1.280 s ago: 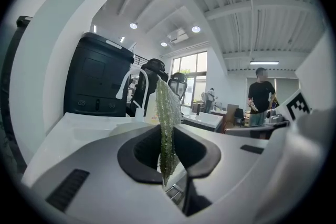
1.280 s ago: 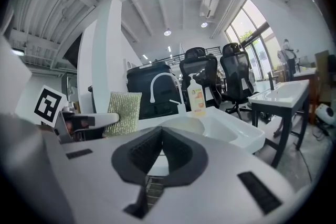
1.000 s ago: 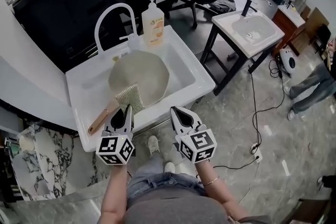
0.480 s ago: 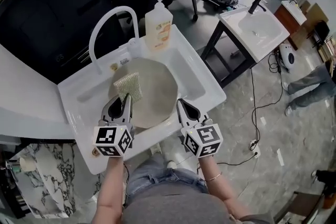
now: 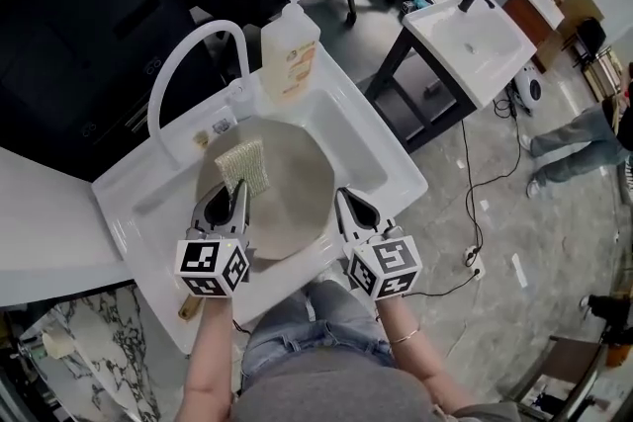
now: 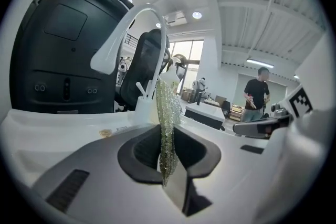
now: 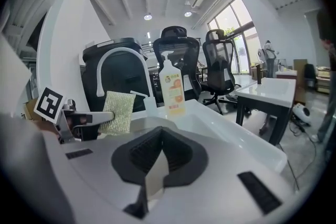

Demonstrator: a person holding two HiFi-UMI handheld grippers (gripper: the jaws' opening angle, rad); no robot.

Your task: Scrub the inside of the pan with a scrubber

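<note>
Green-gold mesh scrubber point(image 5: 243, 165) is clamped on edge between the jaws of the left gripper point(image 5: 237, 187); the left gripper view shows the jaws closed on its lower portion, with the rest standing upright beyond the tips. From the head view, the scrubber sits over the far-left part of the pan point(image 5: 292, 198). Contact with the pan surface cannot be confirmed.

The pan lies in the white sink point(image 5: 381, 163), its pale inside facing up. Its wooden handle point(image 5: 187, 310) projects past the near-left rim, beneath the left gripper.

The right gripper point(image 5: 343, 197) has its jaws together with nothing between them. It sits over the near rim of the sink, just beside the pan's near-right edge.

A soap bottle point(image 5: 289, 54) and a white faucet point(image 5: 188, 64) stand at the far side of the sink.
</note>
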